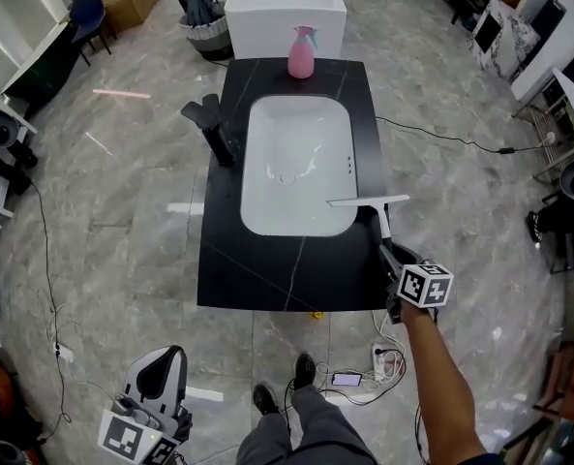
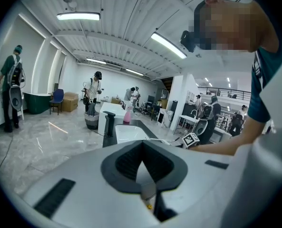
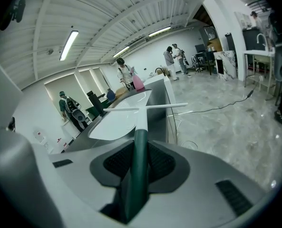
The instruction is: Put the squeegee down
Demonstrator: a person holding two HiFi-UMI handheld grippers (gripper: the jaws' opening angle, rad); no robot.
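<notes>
The squeegee [image 1: 368, 201] has a white blade and neck on a dark green handle [image 3: 137, 165]. My right gripper [image 1: 391, 258] is shut on that handle, at the front right of the black countertop [image 1: 267, 269]. The blade lies crosswise over the front right rim of the white sink [image 1: 296, 163]; whether it touches I cannot tell. In the right gripper view the handle runs between the pads of the right gripper [image 3: 140, 151] toward the blade [image 3: 141, 109]. My left gripper [image 1: 163, 361] hangs low at the left, away from the counter. The left gripper [image 2: 141, 148] is shut and holds nothing.
A pink spray bottle [image 1: 301, 53] stands behind the sink and a black faucet [image 1: 214, 129] at its left. A white tub [image 1: 285, 8] is beyond the counter. Cables and a power strip [image 1: 388, 361] lie on the marble floor near the person's shoes [image 1: 287, 386]. Other people stand far off.
</notes>
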